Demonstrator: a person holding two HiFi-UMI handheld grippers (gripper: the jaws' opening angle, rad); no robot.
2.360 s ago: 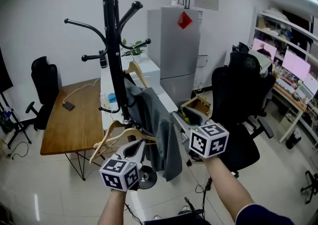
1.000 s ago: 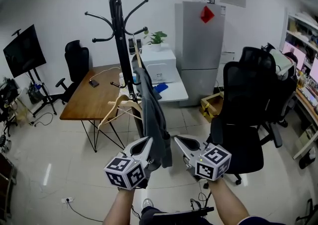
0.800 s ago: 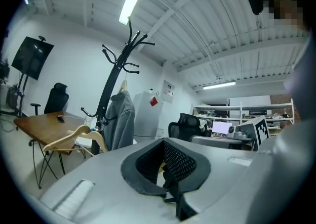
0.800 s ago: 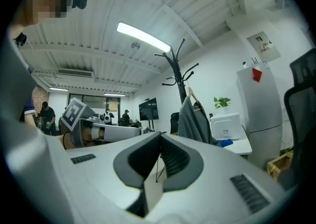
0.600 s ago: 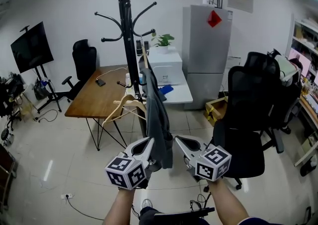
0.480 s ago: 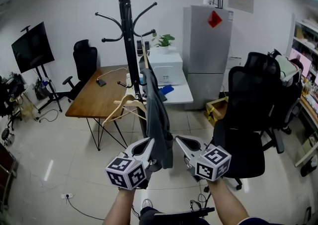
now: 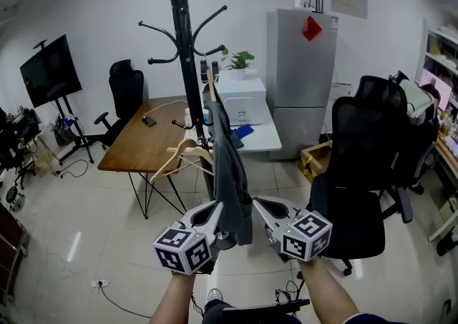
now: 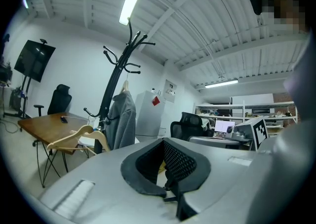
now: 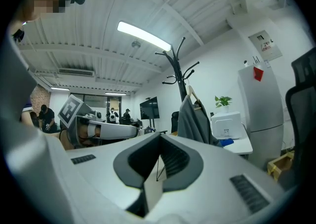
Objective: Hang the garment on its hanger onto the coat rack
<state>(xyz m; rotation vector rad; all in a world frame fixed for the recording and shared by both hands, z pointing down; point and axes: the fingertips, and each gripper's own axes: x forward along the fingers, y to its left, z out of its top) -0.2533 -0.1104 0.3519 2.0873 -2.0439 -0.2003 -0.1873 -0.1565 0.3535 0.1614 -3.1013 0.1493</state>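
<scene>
A black coat rack (image 7: 187,65) stands in the middle of the room. A grey garment (image 7: 229,165) hangs from one of its hooks on a wooden hanger (image 7: 210,91). An empty wooden hanger (image 7: 182,158) hangs lower on the rack's left side. My left gripper (image 7: 213,209) and right gripper (image 7: 260,206) sit low in the head view, either side of the garment's hem and apart from it. Both are shut and hold nothing. The left gripper view shows shut jaws (image 8: 169,184) with the garment (image 8: 121,124) far ahead. The right gripper view shows the same (image 9: 157,172), the garment (image 9: 193,119) beyond.
A wooden table (image 7: 143,147) stands left of the rack, and a white desk with a white box (image 7: 240,97) behind it. A grey fridge (image 7: 300,65) is at the back. A black office chair (image 7: 361,165) is close on the right, and a screen on a stand (image 7: 50,69) far left.
I have backed away from the rack, so it looks smaller and farther. The garment stays hanging on it. Both grippers stay low and shut.
</scene>
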